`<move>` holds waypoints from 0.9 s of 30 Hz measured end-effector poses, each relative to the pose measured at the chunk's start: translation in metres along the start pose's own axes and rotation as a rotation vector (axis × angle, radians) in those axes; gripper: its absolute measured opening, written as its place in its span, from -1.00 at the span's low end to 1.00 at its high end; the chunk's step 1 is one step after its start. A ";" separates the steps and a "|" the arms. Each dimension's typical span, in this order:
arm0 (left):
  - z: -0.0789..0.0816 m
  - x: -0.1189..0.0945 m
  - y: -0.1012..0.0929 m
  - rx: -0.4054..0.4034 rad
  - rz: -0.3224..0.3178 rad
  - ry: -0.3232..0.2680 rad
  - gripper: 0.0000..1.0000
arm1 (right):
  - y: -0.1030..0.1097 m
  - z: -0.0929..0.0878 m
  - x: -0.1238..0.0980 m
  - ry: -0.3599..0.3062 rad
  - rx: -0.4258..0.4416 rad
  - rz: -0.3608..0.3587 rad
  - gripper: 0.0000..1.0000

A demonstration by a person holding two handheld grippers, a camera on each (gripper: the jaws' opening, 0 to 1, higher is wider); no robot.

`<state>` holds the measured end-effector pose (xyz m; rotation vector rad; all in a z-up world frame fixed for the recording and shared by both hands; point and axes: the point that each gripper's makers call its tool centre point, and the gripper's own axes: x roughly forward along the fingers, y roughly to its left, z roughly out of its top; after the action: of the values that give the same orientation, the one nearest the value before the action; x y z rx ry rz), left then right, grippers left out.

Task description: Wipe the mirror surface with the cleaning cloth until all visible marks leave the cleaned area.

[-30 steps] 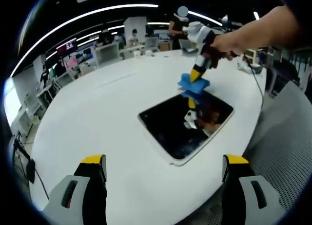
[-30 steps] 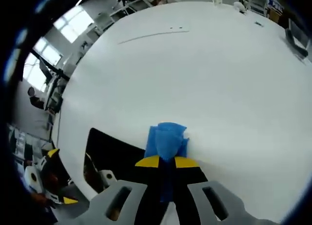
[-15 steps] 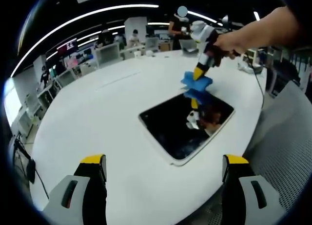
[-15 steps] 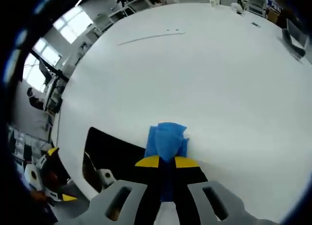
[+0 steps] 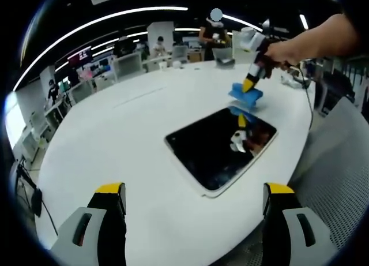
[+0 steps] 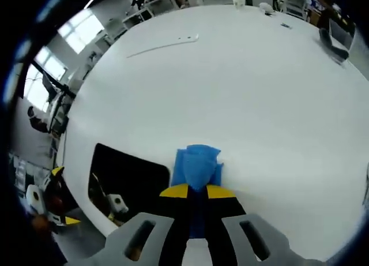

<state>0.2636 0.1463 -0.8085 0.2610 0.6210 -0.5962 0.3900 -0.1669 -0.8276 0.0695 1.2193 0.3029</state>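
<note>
**Cloth held off the glass, beyond the mirror's far edge**

The mirror [image 5: 221, 147] lies flat on the round white table [image 5: 115, 139], toward its right side, its dark face reflecting the tool above it. The right gripper [image 5: 252, 85] hangs beyond the mirror's far right corner, its jaws pressed together on the blue cleaning cloth [image 5: 245, 96], which bunches out past the yellow tips. In the right gripper view the cloth [image 6: 198, 165] sits over bare white table, with the mirror [image 6: 124, 176] off to its left, so the cloth appears to be clear of the glass; whether it touches the table I cannot tell from these angles.

The left gripper [image 5: 195, 223] waits at the near edge of the table, jaws spread wide and holding nothing, well apart from the mirror.

The glass looks dark and busy with reflections, so any marks remaining are hard to make out. That is the main risk: stopping early because smears are lost among the reflections. A second hazard is the unrestrained mirror, which could slide toward the near right table edge under a firm stroke. The cloth, gripped by one bunched end, could also drag loose.
</note>
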 end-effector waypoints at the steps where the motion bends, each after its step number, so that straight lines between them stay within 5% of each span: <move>1: 0.000 0.000 0.000 -0.001 0.000 -0.001 0.99 | -0.003 -0.001 -0.002 -0.002 0.001 -0.003 -0.93; 13: 0.001 0.000 0.000 0.004 0.003 -0.002 0.99 | -0.022 -0.017 -0.018 -0.001 0.033 -0.004 -0.93; 27: -0.001 0.000 0.001 0.008 0.011 0.006 0.99 | -0.022 -0.044 0.006 0.043 0.029 -0.002 -0.91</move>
<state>0.2637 0.1474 -0.8093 0.2734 0.6233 -0.5878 0.3550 -0.1913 -0.8529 0.0866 1.2667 0.2860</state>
